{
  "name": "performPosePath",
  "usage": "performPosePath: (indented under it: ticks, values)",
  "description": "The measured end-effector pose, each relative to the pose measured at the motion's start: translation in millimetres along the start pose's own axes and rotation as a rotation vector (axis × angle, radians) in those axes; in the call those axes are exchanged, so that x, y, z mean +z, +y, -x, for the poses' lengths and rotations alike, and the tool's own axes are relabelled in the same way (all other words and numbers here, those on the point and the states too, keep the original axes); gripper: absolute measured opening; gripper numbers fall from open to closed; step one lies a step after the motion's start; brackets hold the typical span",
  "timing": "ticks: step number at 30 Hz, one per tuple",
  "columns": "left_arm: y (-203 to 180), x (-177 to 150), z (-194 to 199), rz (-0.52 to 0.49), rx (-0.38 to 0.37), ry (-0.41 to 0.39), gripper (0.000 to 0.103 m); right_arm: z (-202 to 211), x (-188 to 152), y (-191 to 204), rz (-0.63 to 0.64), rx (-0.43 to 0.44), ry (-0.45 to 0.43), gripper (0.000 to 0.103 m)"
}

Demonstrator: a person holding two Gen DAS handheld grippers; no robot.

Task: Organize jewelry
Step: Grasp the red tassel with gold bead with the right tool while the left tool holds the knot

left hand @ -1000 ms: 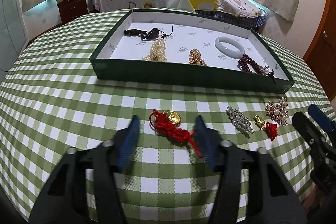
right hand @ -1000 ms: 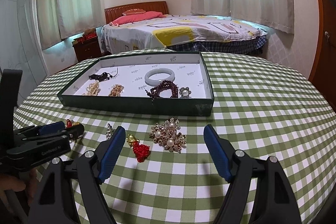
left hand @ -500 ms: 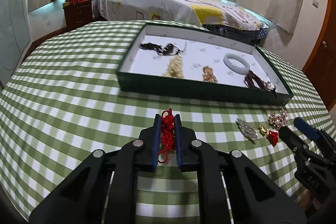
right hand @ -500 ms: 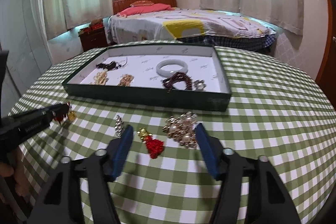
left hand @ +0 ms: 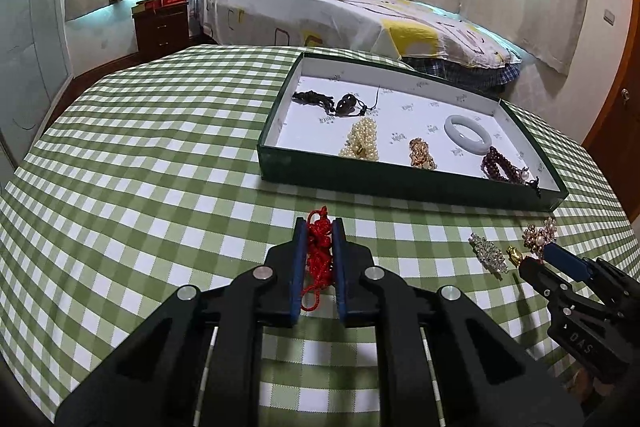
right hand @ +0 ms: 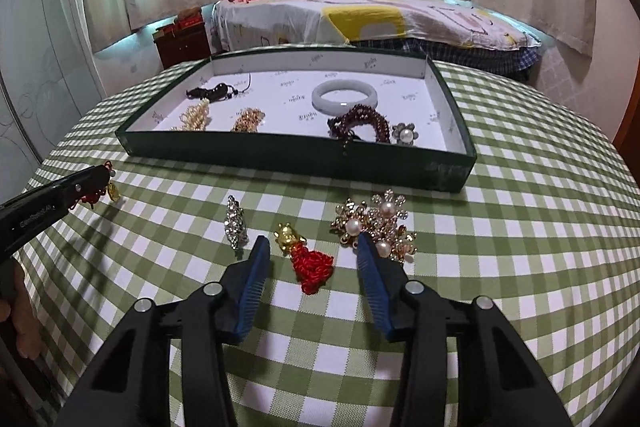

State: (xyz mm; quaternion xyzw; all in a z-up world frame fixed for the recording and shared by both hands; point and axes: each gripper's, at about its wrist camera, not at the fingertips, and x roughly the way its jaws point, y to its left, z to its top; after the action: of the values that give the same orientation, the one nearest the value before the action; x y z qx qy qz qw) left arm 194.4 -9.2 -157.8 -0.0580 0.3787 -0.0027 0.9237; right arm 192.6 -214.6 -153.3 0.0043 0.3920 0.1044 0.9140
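My left gripper [left hand: 319, 227] is shut on a red cord charm [left hand: 319, 254] and holds it above the checked cloth; its gold pendant hangs below in the right wrist view [right hand: 113, 191]. My right gripper [right hand: 313, 245] is open, its fingers on either side of a gold and red knot charm [right hand: 306, 259]. A rhinestone brooch [right hand: 235, 221] lies left of it and a pearl and gold brooch [right hand: 376, 223] right of it. The green tray [right hand: 280, 155] behind holds a jade bangle [right hand: 344, 96], dark red beads [right hand: 360, 121], pearls and other pieces.
The round table with green checked cloth [left hand: 140, 163] drops off at its edges. A bed [left hand: 340, 15] and a nightstand [left hand: 160, 25] stand beyond it. The right gripper shows at the lower right of the left wrist view [left hand: 548, 263].
My left gripper shut on the red cord charm and lifted it off the cloth. My right gripper moved forward and lower over the gold and red knot charm, narrowing somewhat.
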Motion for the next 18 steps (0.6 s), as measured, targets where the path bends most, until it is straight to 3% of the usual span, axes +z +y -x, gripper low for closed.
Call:
performPosePath:
  ticks: [18]
  values:
    - [-1.7, -6.1, -2.4, -0.01, 0.008, 0.01, 0.013, -1.7, -1.3, 2.9, 0.02, 0.0, 0.02, 0.024]
